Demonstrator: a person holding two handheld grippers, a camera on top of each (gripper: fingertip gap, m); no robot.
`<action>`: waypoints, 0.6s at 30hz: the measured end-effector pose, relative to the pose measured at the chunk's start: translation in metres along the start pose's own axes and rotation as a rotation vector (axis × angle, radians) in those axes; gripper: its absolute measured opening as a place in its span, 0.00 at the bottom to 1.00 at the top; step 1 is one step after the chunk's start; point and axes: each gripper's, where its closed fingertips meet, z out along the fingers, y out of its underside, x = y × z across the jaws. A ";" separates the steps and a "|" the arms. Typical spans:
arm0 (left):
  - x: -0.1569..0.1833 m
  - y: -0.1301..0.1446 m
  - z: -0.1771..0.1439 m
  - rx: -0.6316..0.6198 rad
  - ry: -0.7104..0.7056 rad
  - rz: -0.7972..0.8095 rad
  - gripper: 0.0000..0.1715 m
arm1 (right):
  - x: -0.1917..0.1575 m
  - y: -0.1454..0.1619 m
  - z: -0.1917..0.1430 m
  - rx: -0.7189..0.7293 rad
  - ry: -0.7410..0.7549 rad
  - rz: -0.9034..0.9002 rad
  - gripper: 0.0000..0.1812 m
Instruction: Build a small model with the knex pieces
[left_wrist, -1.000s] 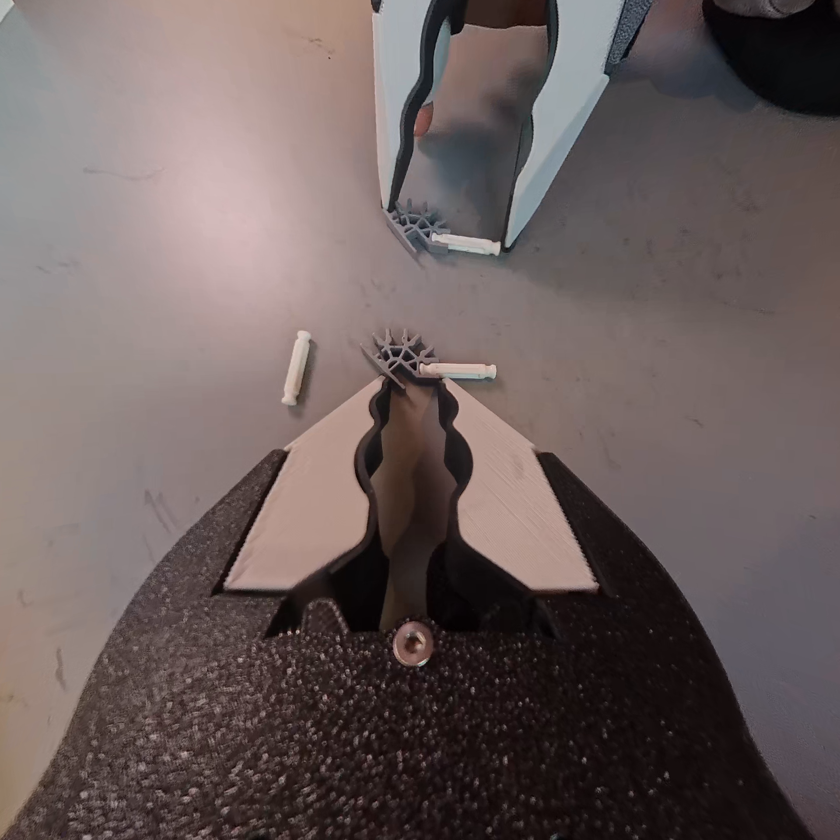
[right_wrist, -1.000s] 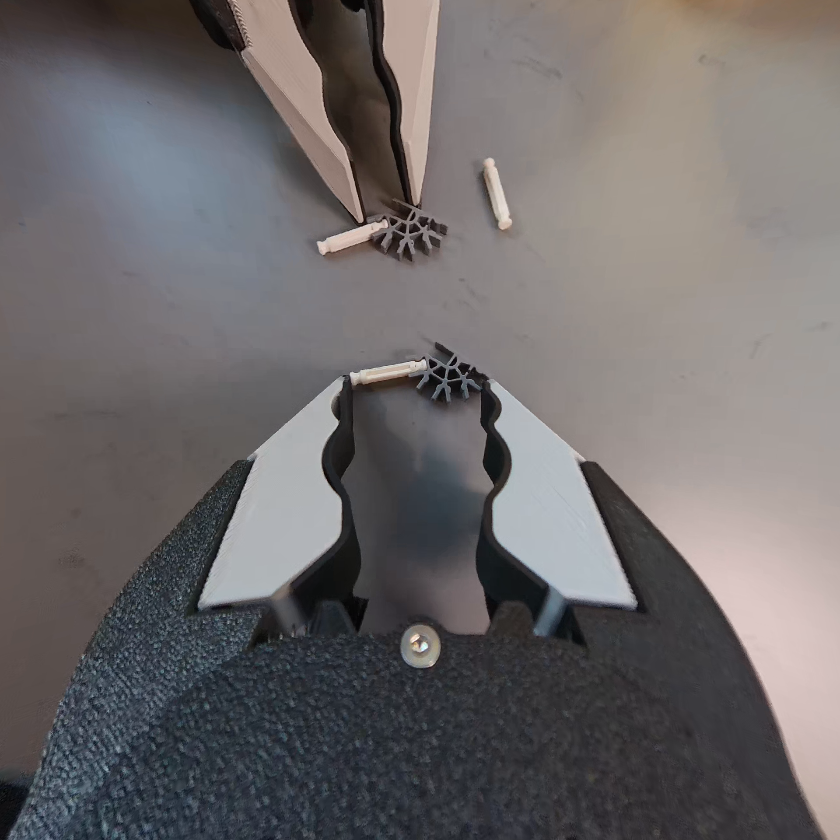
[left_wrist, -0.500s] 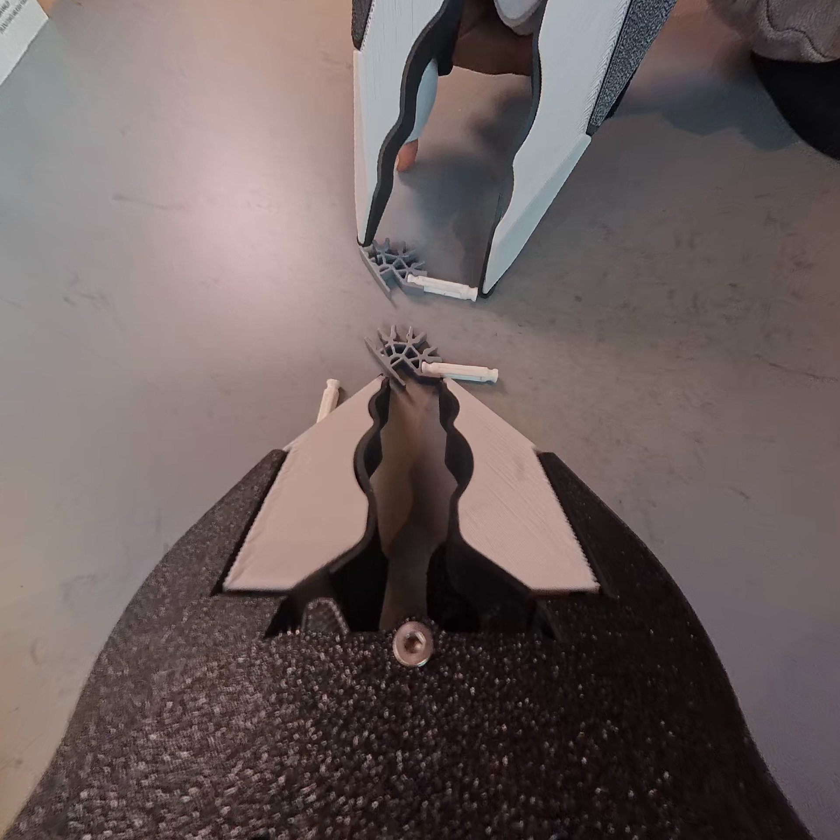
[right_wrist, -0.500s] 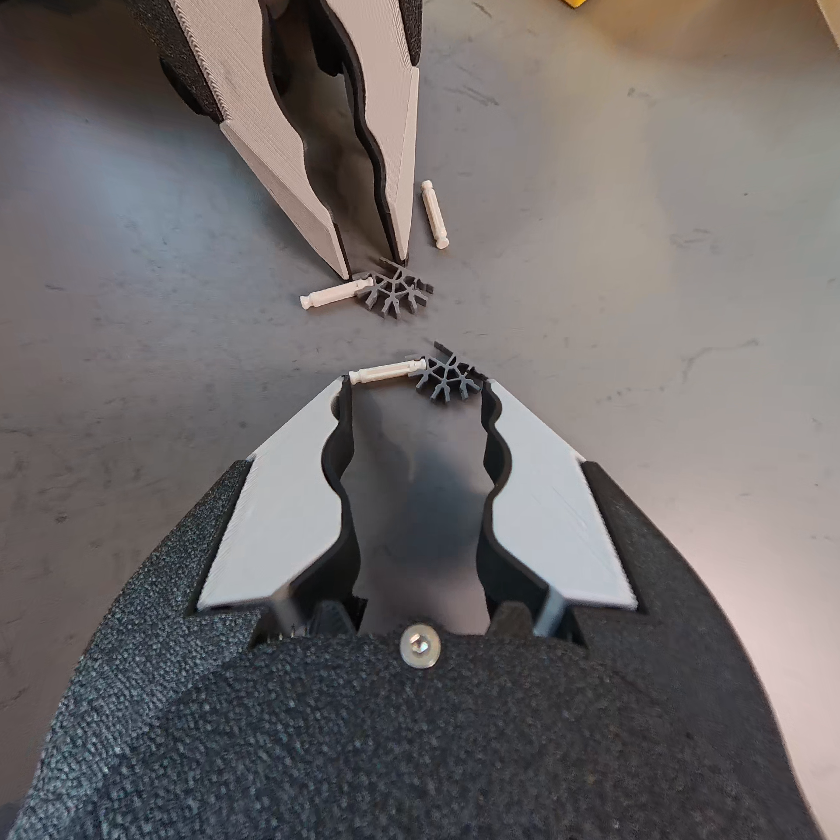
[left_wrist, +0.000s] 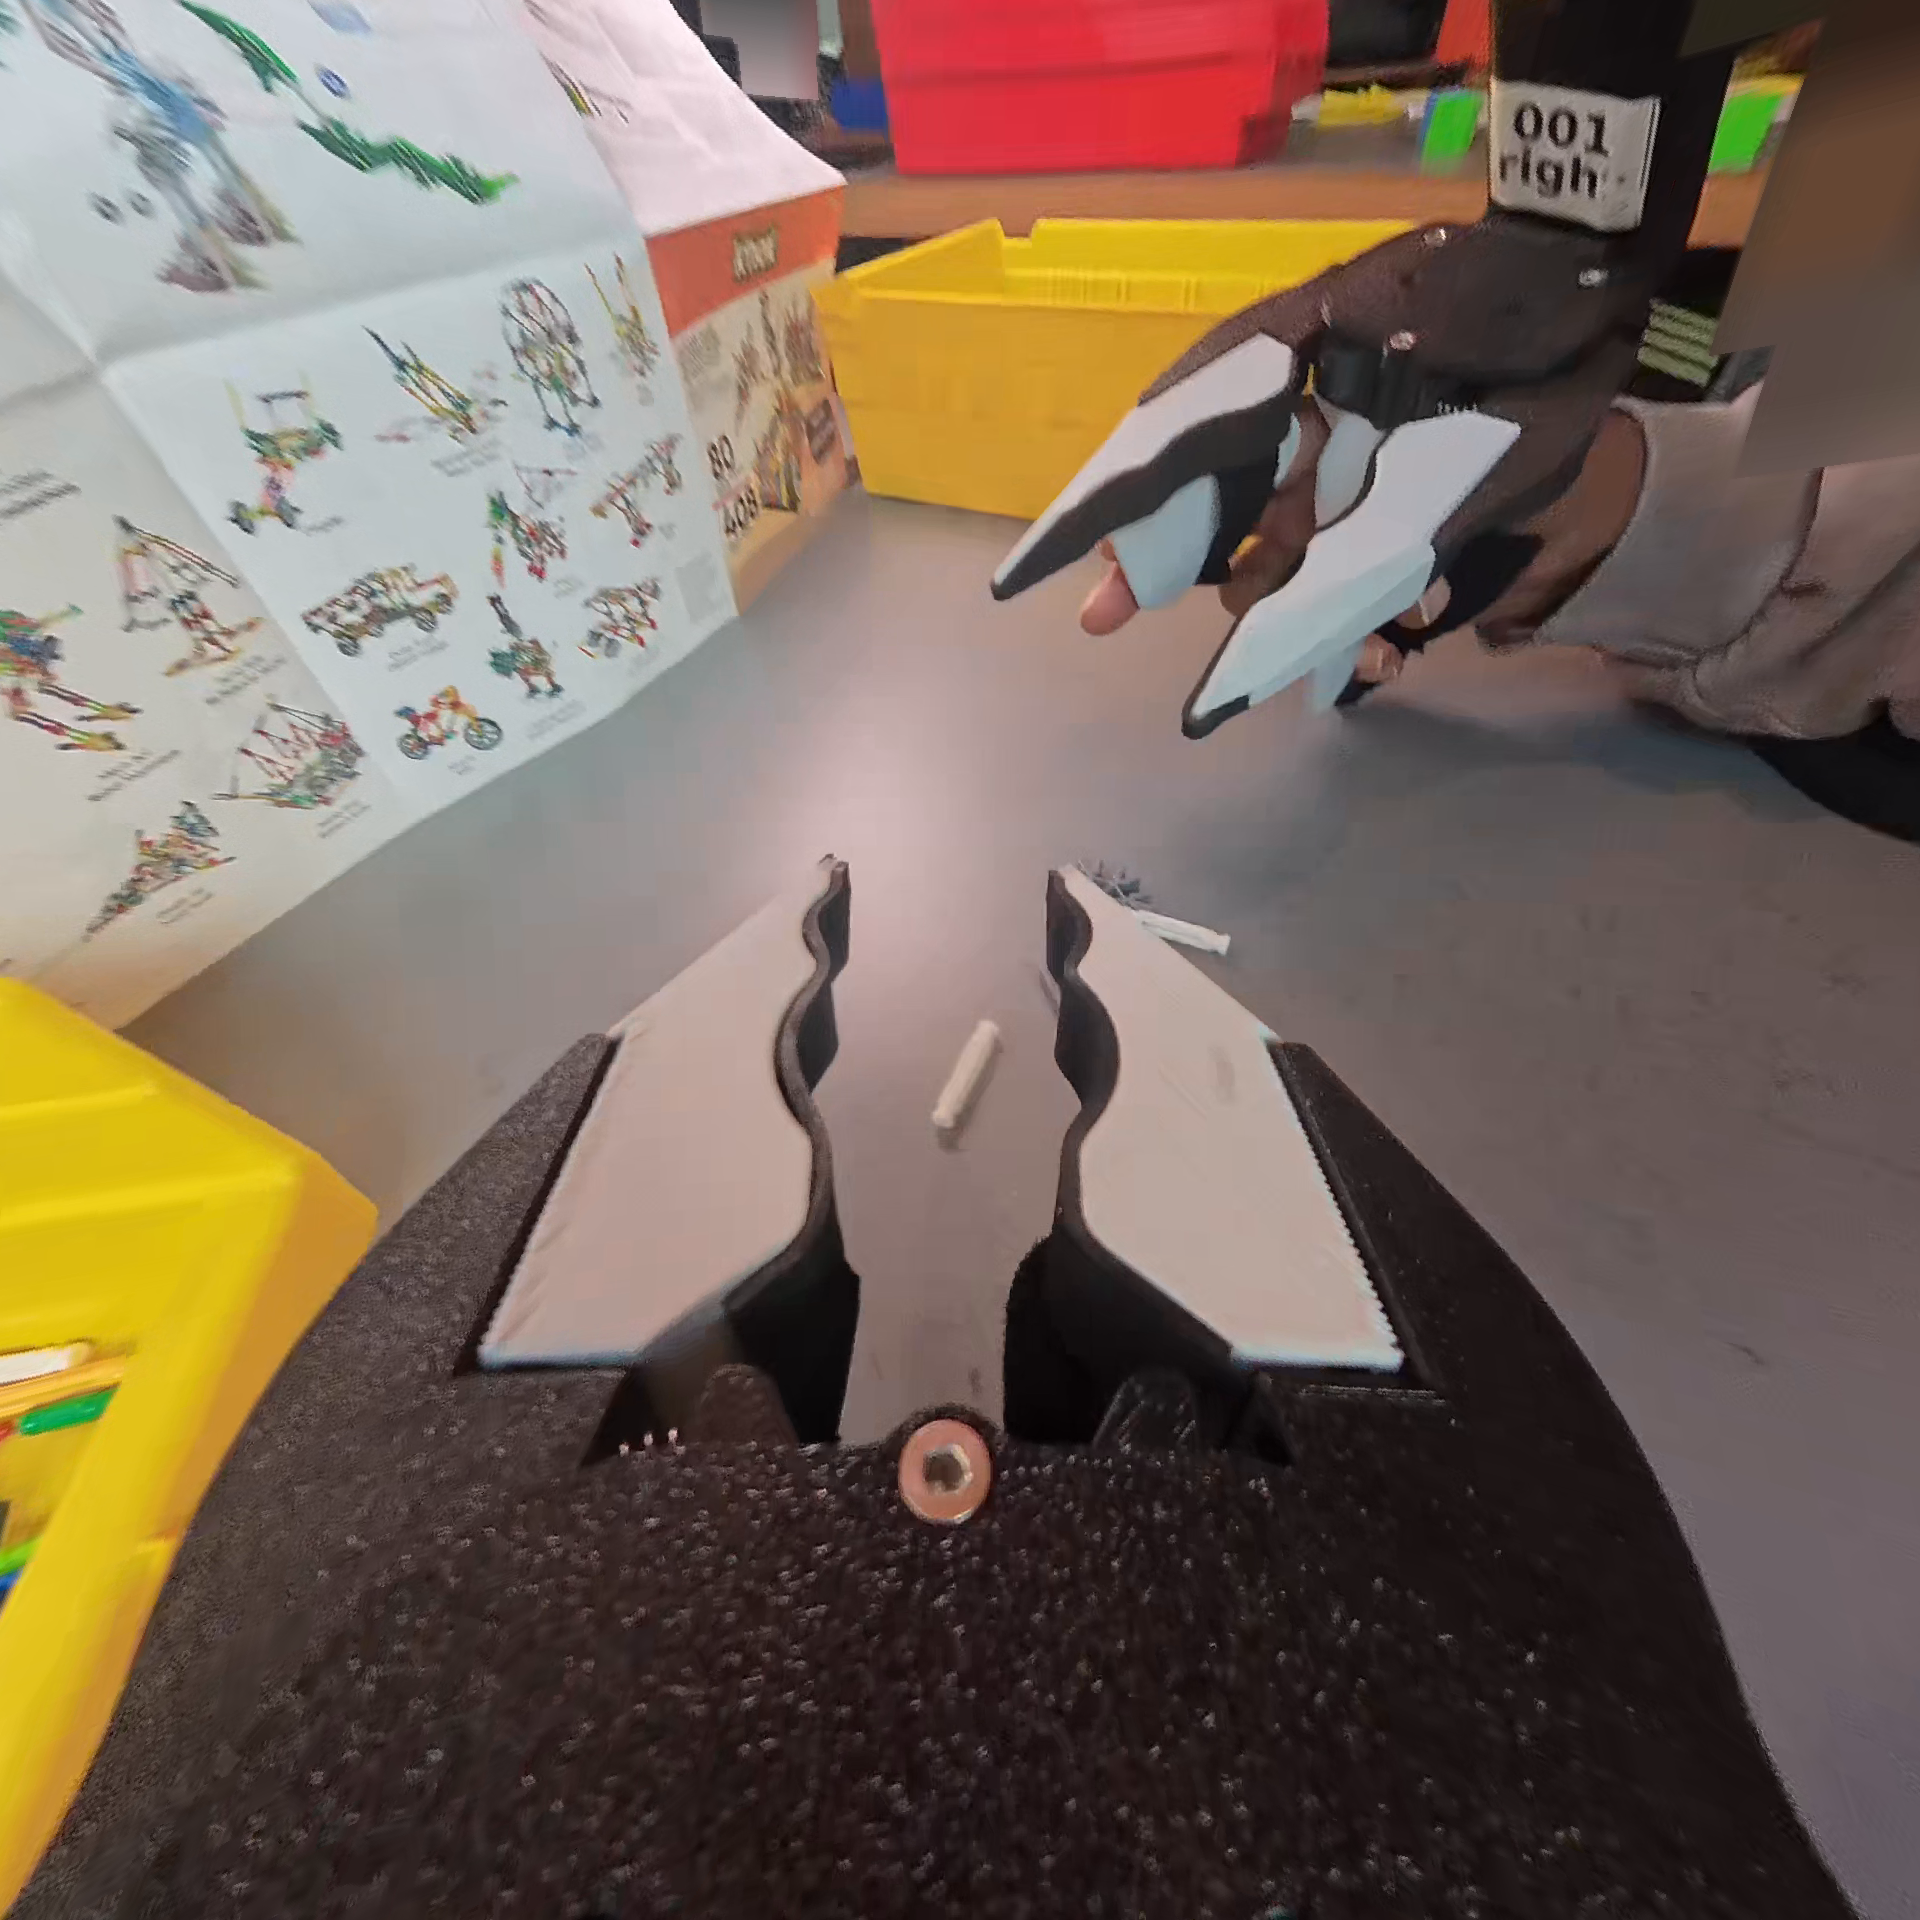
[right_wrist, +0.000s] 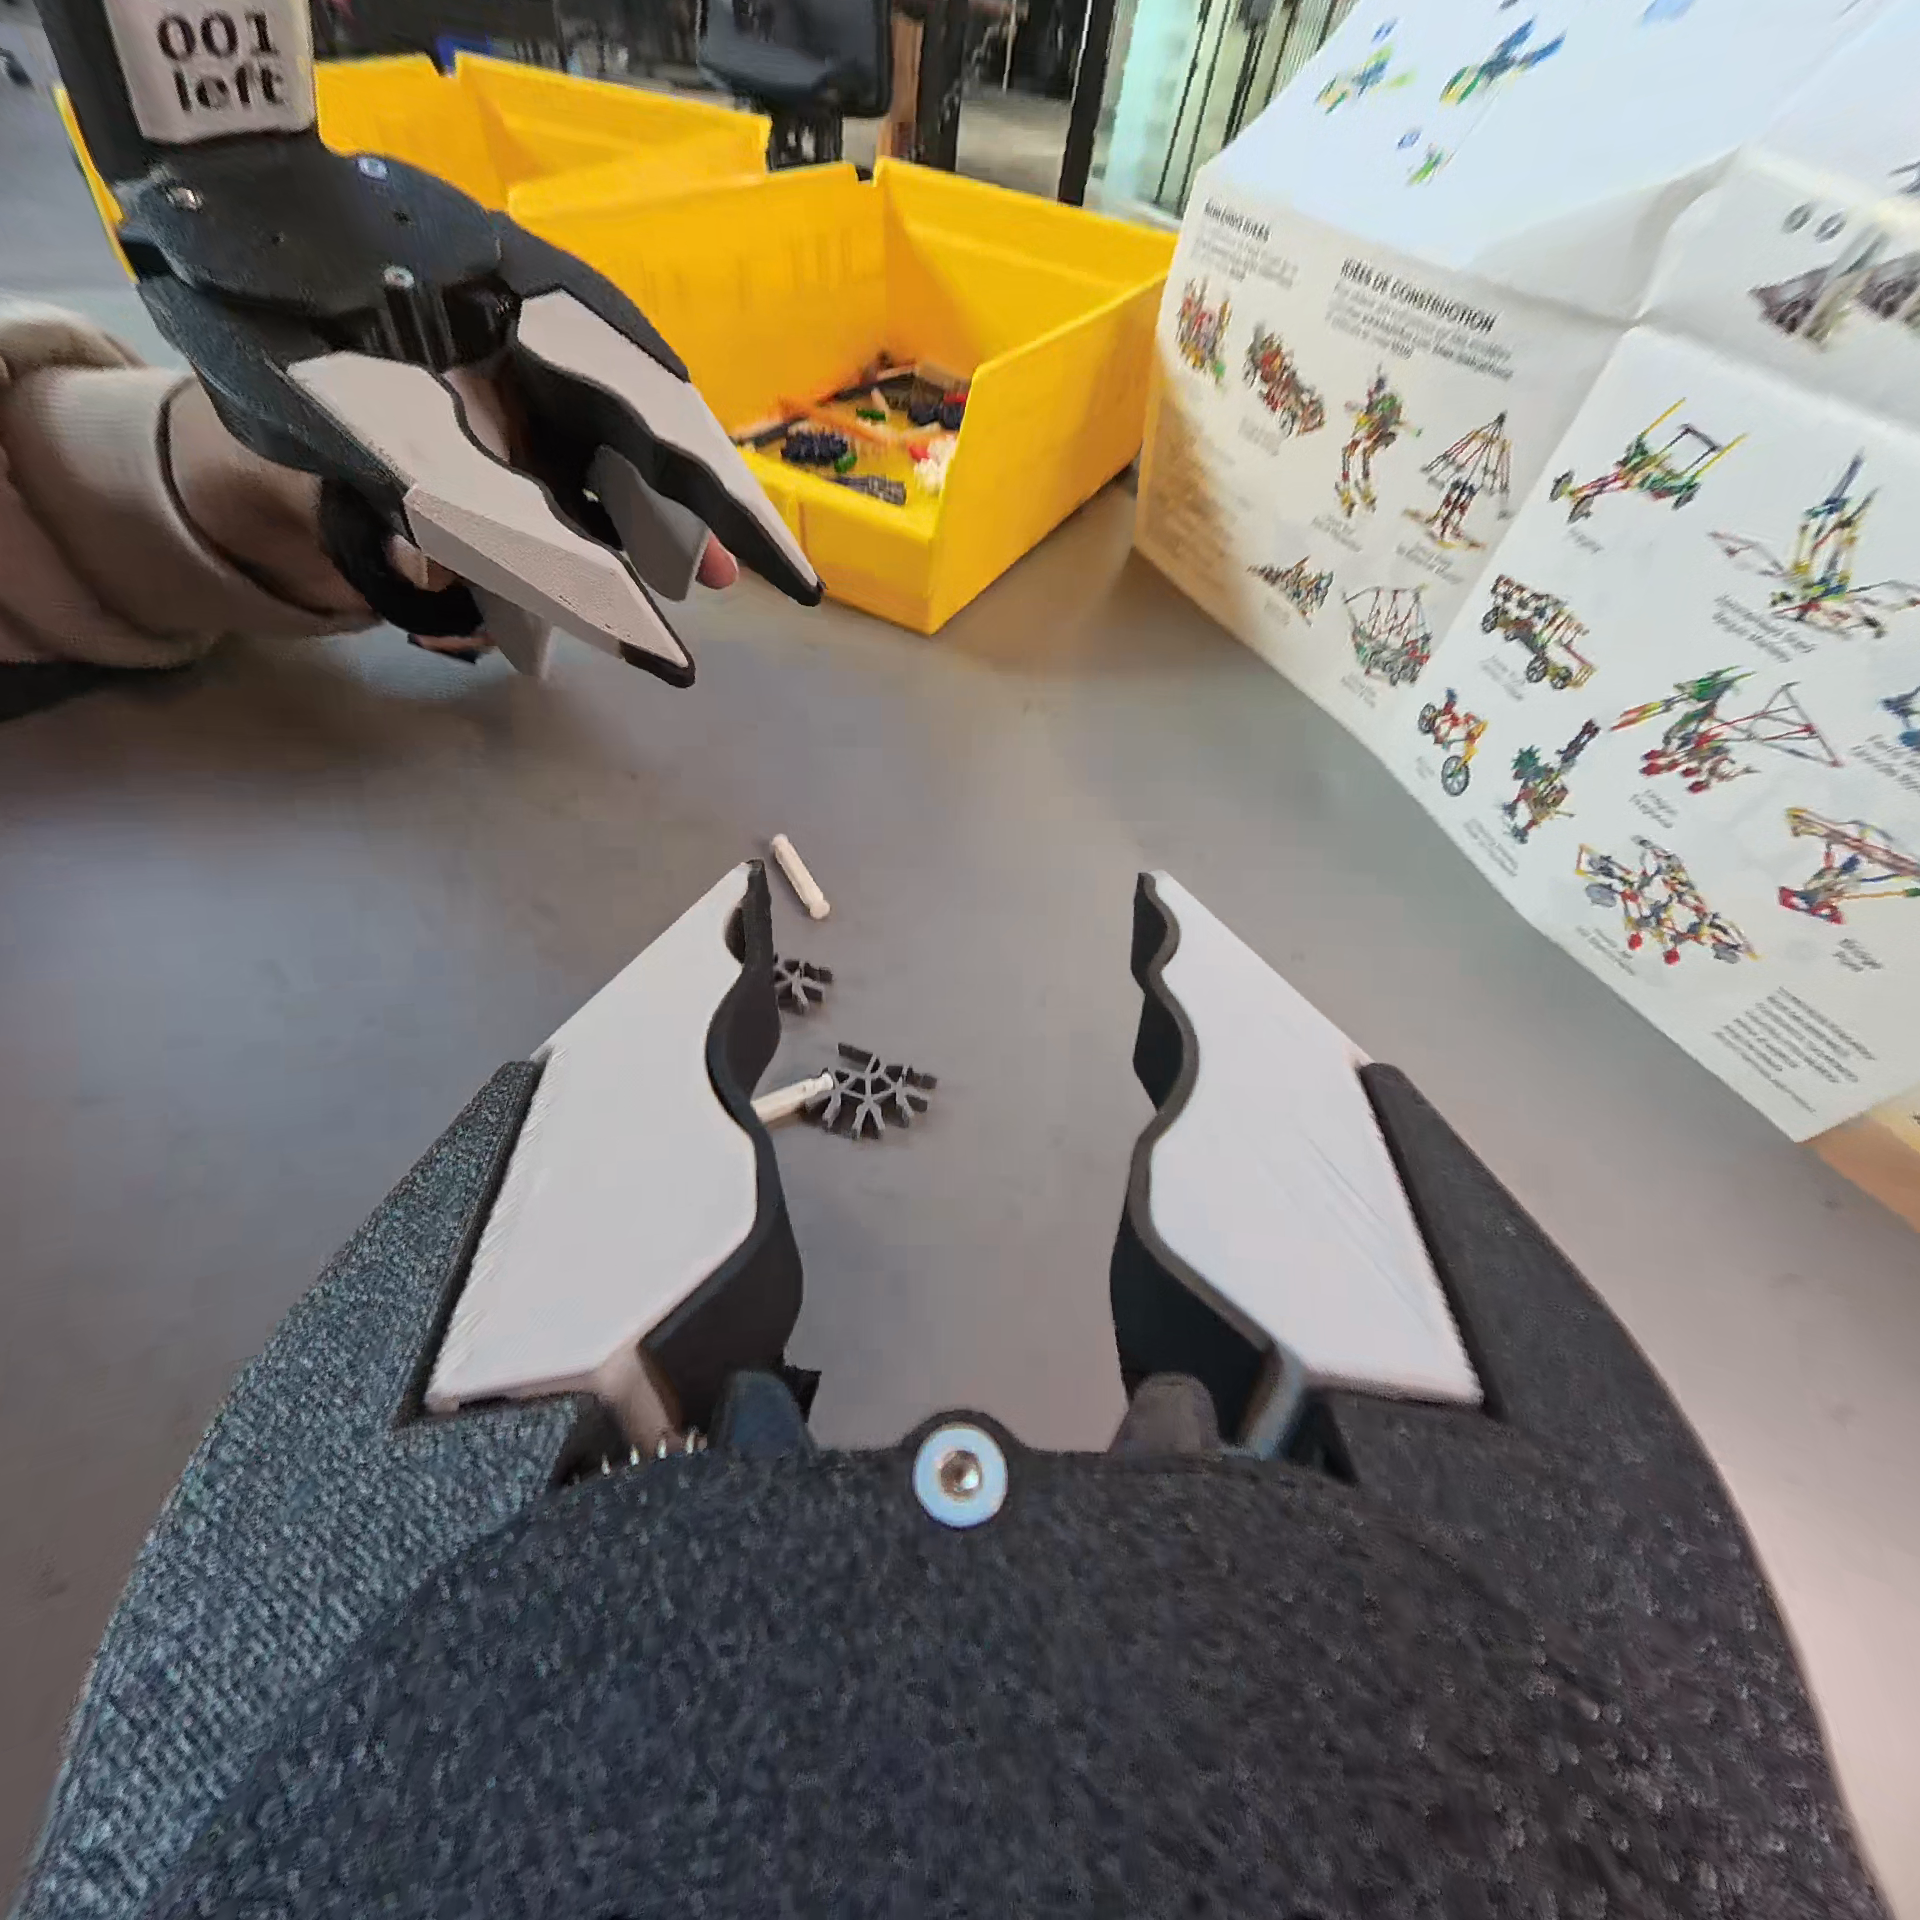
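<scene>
Hovering above the grey table, the left gripper is standing released with its jaws spread and gripping nothing; a loose white rod is lying on the table in the gap between its fingers, at the centre of the left wrist view. Just past its right fingertip, a grey snowflake connector with a white rod plugged in is resting on the table, partly hidden. The right gripper is likewise standing released and empty, jaws wide. In the centre of the right wrist view, a second grey connector with its white rod is lying between its fingers, nearer the left one. A yellow bin holding small coloured parts is sitting at upper centre there, and a folded instruction sheet is standing at the right edge. A red bin is showing at the top of the left wrist view.
</scene>
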 end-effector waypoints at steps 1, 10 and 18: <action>-0.006 -0.005 -0.005 0.032 -0.024 -0.008 0.23 | 0.000 -0.005 0.000 0.031 0.004 0.011 0.35; -0.034 -0.022 -0.033 0.203 -0.068 -0.167 0.42 | 0.006 -0.010 -0.002 0.066 0.049 0.054 0.27; -0.027 -0.012 -0.028 0.141 -0.016 -0.181 0.33 | 0.007 -0.007 -0.001 0.049 0.060 0.063 0.26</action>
